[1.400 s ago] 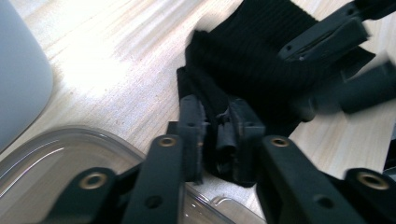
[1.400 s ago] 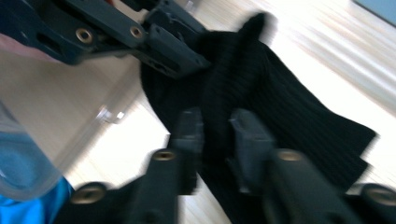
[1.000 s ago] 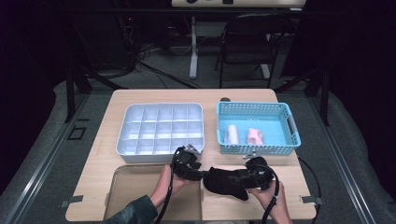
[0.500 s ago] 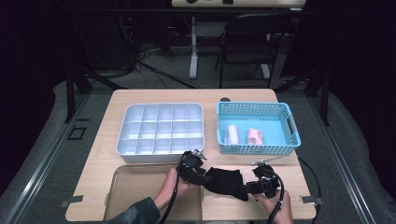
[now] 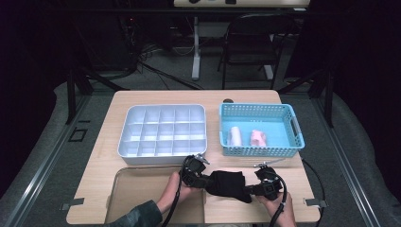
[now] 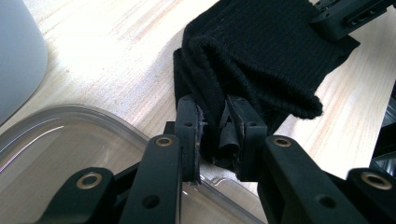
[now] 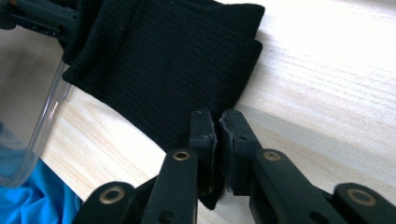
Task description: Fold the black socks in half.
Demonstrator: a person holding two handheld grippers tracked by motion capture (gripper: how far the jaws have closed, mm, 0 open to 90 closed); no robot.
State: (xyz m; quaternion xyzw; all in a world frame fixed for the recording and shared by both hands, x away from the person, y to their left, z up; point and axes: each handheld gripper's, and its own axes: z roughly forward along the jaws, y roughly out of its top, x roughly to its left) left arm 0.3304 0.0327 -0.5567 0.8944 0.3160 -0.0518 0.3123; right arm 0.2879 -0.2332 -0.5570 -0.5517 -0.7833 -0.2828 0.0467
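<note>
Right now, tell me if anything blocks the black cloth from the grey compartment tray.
Nothing visible does. The left gripper and right gripper both pinch the black cloth, which lies on the table just in front of the grey compartment tray, with bare wood between them.

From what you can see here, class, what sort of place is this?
Probably a lab or workshop set up for recording: a lone wooden table on grey floor, cables trailing behind it, and a folding chair against dark surroundings.

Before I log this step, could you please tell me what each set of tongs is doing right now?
Left tongs: just closed, pinching the black cloth.
Right tongs: just closed, pinching the cloth's other end.
</note>
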